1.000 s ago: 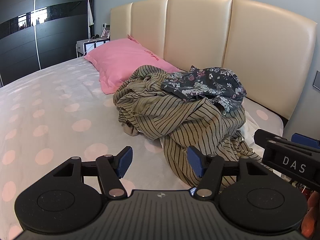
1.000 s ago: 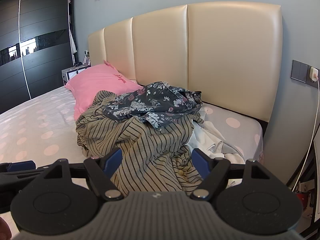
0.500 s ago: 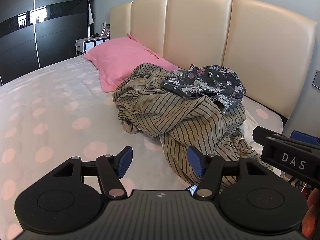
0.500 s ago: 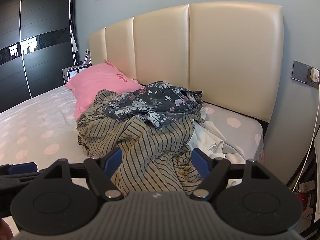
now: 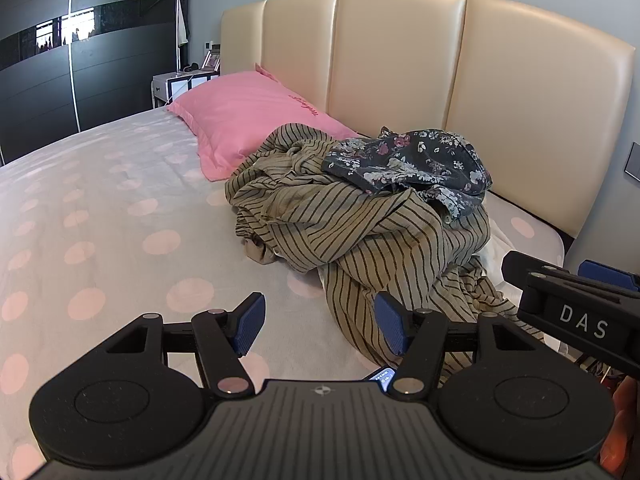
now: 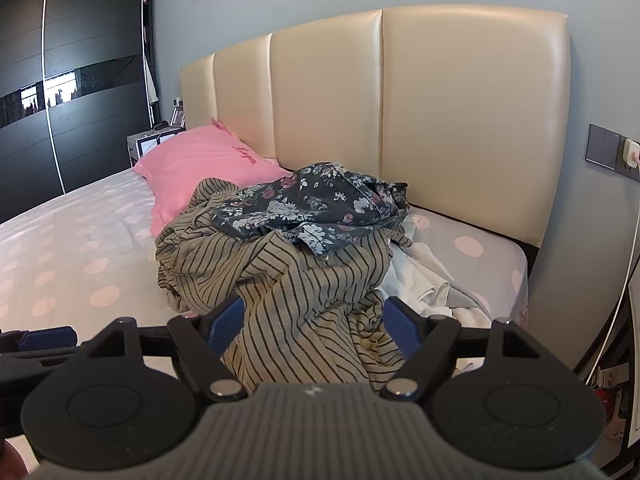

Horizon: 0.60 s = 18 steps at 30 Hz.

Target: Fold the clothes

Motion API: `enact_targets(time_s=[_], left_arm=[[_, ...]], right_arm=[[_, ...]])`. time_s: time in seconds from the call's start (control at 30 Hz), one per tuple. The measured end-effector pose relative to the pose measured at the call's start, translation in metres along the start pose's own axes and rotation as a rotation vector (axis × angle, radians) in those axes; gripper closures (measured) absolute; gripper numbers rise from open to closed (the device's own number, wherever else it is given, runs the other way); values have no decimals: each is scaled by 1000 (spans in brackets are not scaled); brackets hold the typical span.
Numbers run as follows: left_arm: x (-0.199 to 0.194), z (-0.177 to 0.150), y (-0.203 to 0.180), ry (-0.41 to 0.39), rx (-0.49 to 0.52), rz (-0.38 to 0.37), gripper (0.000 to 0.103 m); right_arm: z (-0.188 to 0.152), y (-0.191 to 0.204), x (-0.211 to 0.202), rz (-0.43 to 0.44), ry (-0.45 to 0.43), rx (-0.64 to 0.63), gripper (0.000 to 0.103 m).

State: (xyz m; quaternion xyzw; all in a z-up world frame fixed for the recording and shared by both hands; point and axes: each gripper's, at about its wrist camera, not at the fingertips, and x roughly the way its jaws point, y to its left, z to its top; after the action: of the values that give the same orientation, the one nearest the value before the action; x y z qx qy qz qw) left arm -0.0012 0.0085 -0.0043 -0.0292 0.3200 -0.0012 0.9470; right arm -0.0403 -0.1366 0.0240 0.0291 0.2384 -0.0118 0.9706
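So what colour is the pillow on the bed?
Pink. The pillow shows best in the left wrist view.

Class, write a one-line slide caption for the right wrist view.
Open right gripper hovers before a striped garment topped by a floral garment, heaped on a polka-dot bed.

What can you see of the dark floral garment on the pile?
The floral garment is dark grey-blue thin woven-looking fabric printed with small white and pink flowers. It lies crumpled, unfolded, on top of the striped olive garment, at the headboard end of the pile. A seam or hem edge and some folds show; its type is unclear. Its left edge is close to the pink pillow; whether they touch is unclear. Neither hand-held gripper touches it; both are open, short of the pile.
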Motion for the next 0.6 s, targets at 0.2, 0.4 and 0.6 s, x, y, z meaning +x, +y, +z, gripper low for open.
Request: enact_targets(time_s=[0.2, 0.4, 0.6], left_arm=[[1, 0, 0, 3, -4, 2, 44], [2, -1, 0, 5, -2, 2, 44], [1, -2, 0, 6, -2, 3, 44]], right_arm=[[0, 0, 0, 2, 0, 0, 24], [0, 0, -1, 2, 0, 1, 24], [0, -1, -3, 3, -1, 3, 24]])
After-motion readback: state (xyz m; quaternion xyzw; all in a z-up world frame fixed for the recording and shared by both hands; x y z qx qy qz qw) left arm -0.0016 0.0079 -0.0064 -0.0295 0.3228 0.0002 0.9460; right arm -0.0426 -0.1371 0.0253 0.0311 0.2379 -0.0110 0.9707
